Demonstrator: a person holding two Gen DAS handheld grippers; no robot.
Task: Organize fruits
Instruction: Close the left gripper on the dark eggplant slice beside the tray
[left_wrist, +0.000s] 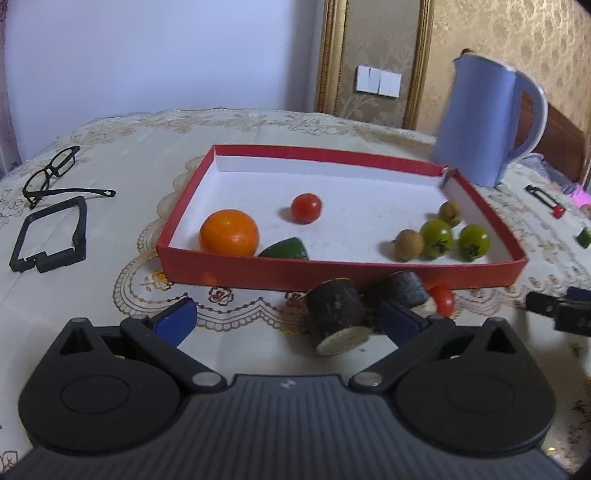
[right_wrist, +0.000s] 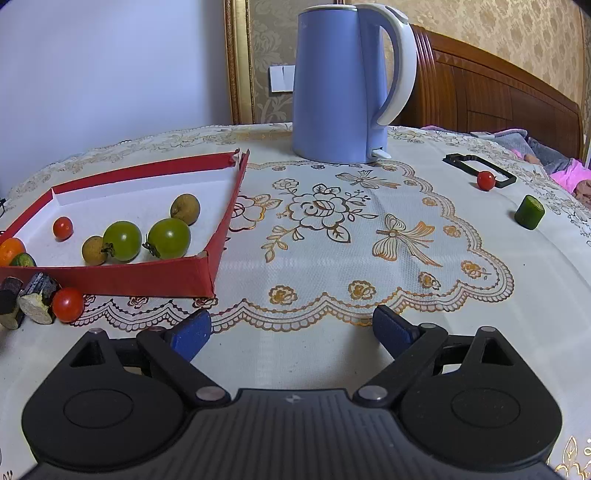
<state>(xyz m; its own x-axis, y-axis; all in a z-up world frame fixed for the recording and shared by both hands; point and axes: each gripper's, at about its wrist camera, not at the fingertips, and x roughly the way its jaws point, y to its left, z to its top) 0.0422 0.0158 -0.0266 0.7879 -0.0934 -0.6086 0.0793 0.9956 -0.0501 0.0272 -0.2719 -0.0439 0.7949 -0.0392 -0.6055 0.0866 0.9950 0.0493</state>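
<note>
partly hidden behind the red tray (left_wrist: 236, 275) wall: green fruit (left_wrist: 284, 250)

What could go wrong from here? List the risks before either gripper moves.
1. The dark cut pieces and a red tomato crowd together against the red tray wall; the open left gripper closing on one may knock the tomato rolling.
2. The far tomato and green piece lie near the table's edge; a nudge from the right gripper could send them off.
</note>
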